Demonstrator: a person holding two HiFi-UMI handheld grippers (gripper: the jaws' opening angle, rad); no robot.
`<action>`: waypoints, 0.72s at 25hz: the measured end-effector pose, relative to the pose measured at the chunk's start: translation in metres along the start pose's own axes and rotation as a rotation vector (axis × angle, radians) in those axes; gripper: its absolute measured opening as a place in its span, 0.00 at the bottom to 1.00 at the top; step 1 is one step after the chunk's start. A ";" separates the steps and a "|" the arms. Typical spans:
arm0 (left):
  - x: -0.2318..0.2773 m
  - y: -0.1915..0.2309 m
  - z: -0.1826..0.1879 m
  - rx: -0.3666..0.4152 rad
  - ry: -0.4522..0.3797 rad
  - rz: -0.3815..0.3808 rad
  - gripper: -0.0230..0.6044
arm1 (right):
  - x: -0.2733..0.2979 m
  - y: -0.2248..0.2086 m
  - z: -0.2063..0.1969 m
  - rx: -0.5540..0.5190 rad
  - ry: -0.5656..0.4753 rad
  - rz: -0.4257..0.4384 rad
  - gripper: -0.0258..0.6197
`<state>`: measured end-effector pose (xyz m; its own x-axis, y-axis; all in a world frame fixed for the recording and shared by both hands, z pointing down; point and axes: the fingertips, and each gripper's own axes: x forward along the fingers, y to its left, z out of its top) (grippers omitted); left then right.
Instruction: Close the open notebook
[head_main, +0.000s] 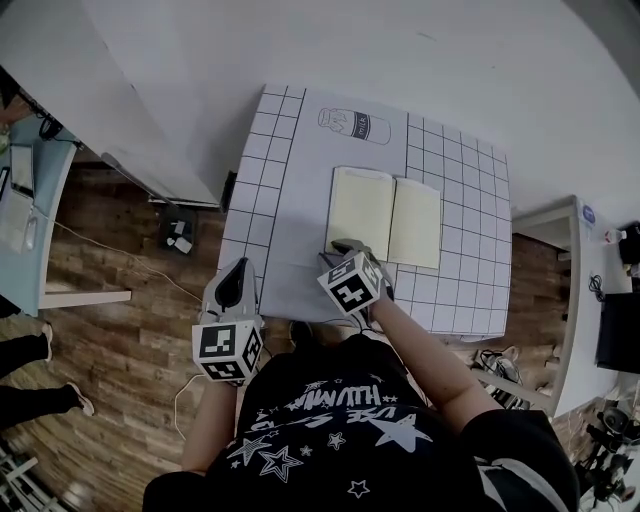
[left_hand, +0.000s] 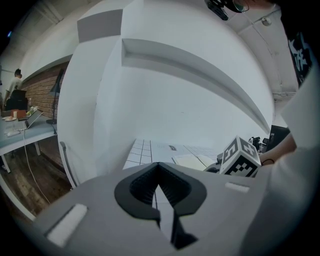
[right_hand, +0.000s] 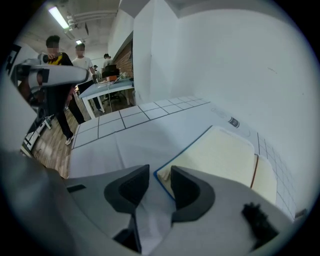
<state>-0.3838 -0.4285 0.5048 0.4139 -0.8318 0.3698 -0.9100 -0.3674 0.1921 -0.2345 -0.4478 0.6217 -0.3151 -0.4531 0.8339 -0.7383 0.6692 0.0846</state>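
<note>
From the head view we see the open notebook (head_main: 385, 215) lying flat on the gridded table (head_main: 290, 170). Our right gripper (head_main: 347, 250) is at its near left corner, and our left gripper (head_main: 232, 288) is well apart at the table's near edge. In the left gripper view our jaws are pressed together on nothing. In the right gripper view our jaws stand spread, with the notebook's blue-edged corner between them, not pinched.
</note>
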 end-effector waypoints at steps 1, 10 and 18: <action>0.000 0.001 -0.001 -0.003 0.002 0.001 0.05 | 0.001 0.000 0.000 -0.001 0.011 -0.001 0.26; 0.006 -0.007 0.000 0.006 -0.004 -0.021 0.05 | 0.002 -0.003 0.001 0.004 0.024 0.032 0.19; -0.002 -0.010 0.007 0.017 -0.014 0.004 0.05 | -0.009 -0.006 0.001 0.006 0.005 0.038 0.07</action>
<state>-0.3759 -0.4262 0.4964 0.4099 -0.8390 0.3580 -0.9120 -0.3710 0.1749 -0.2277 -0.4488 0.6132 -0.3403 -0.4243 0.8392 -0.7292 0.6825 0.0494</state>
